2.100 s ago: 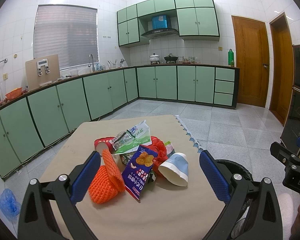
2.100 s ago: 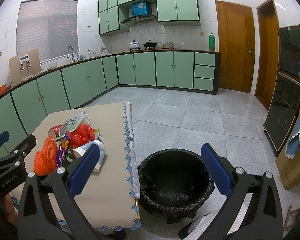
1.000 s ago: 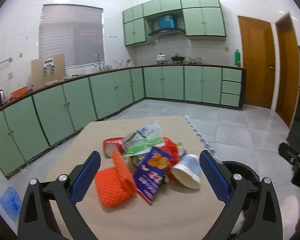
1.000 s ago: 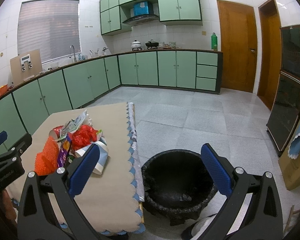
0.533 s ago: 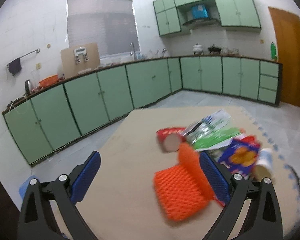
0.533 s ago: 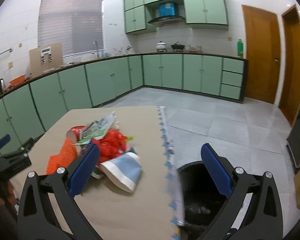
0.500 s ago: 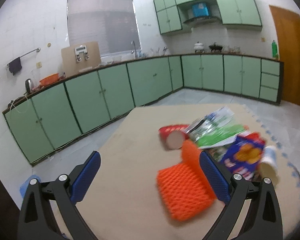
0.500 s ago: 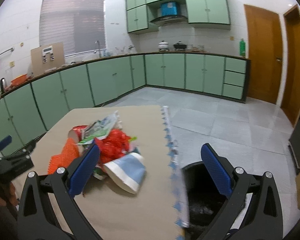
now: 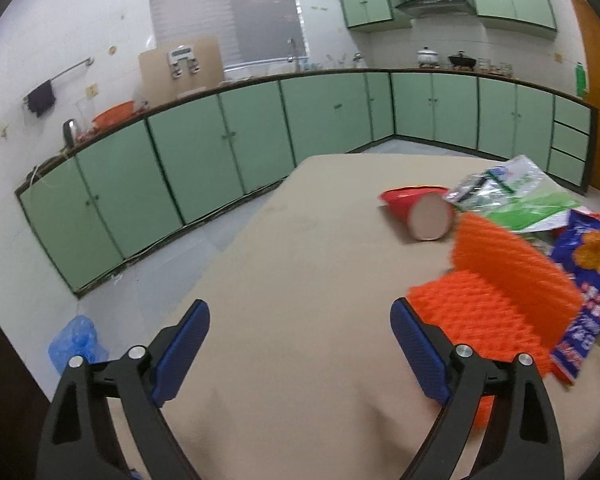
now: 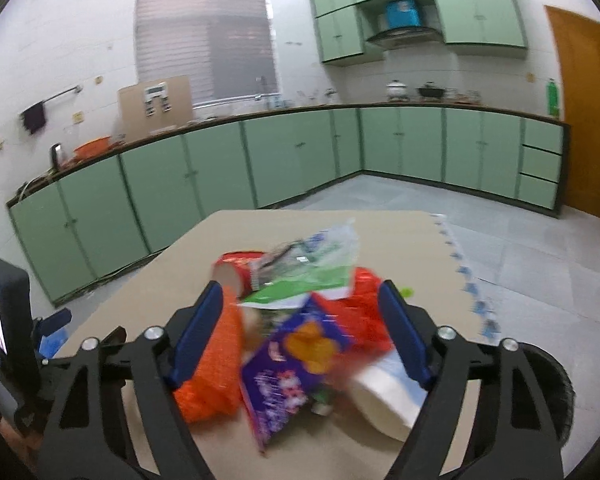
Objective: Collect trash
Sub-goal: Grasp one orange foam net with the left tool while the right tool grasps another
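Observation:
A trash pile lies on the beige table: an orange foam net, a red cup on its side, a green-white wrapper and a purple snack bag. My left gripper hangs low over bare tabletop, jaws wide and closing, with nothing between them; the net lies just past its right finger. My right gripper faces the pile, jaws closing. Between its fingers I see the purple snack bag, orange net, red plastic and white-blue paper cup; the pads do not press on them.
A black-lined trash bin stands on the floor past the table's scalloped right edge. A blue plastic bag lies on the floor at left. Green cabinets line the walls behind.
Both grippers have moved forward and tipped down toward the table. The right one swung left from the bin onto the pile. Both pairs of jaws have narrowed, the right more.

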A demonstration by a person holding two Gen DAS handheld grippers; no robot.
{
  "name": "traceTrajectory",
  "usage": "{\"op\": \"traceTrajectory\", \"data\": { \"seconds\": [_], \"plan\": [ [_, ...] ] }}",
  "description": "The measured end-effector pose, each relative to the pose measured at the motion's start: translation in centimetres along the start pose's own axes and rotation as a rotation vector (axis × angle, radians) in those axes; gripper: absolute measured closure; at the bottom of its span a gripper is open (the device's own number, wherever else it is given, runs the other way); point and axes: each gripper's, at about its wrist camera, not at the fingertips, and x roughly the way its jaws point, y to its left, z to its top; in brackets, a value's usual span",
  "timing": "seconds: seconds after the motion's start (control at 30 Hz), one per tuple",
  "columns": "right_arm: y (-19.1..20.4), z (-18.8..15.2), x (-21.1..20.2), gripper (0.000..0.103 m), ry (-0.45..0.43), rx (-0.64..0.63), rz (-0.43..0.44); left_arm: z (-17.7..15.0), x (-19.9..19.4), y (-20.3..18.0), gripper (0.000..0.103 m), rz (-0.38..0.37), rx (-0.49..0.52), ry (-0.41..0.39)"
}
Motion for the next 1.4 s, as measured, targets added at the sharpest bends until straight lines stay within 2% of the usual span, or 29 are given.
{"op": "traceTrajectory", "data": {
  "seconds": [0.17, 0.37, 0.6, 0.67, 0.9, 1.17, 1.2, 1.27, 1.4],
  "plan": [
    [2.7, -1.0, 2.2, 0.044, 0.052, -0.050, 0.063, -0.7, 0.3, 1.2, 0.013, 0.016, -0.010, 0.002],
    [4.5, -2.8, 3.7, 0.057, 0.079, -0.098, 0.073, -0.9, 0.6, 1.2, 0.013, 0.000, -0.015, 0.005],
    [5.2, -3.7, 4.4, 0.062, 0.097, -0.133, 0.082, -0.9, 0.6, 0.9, 0.013, -0.012, -0.016, 0.009],
    [5.2, -3.8, 4.6, 0.068, 0.107, -0.138, 0.084, -0.9, 0.4, 0.8, 0.013, -0.014, -0.014, 0.004],
    [5.1, -3.4, 3.6, 0.069, 0.086, -0.145, 0.110, -0.8, -0.1, 0.5, 0.013, -0.012, -0.003, -0.002],
    [5.2, -4.2, 4.3, 0.070, 0.144, -0.159, 0.112, -0.7, -0.4, 0.2, 0.013, -0.032, -0.012, 0.005],
    [5.2, -4.3, 4.5, 0.071, 0.152, -0.155, 0.115, -0.7, -0.5, 0.1, 0.013, -0.037, -0.014, 0.007],
    [5.1, -4.6, 4.8, 0.088, 0.167, -0.151, 0.124, -0.6, -0.6, 0.1, 0.013, -0.048, -0.019, 0.009],
    [4.9, -4.6, 4.5, 0.092, 0.166, -0.139, 0.148, -0.4, -1.0, -0.5, 0.013, -0.075, -0.020, 0.006]
  ]
}}
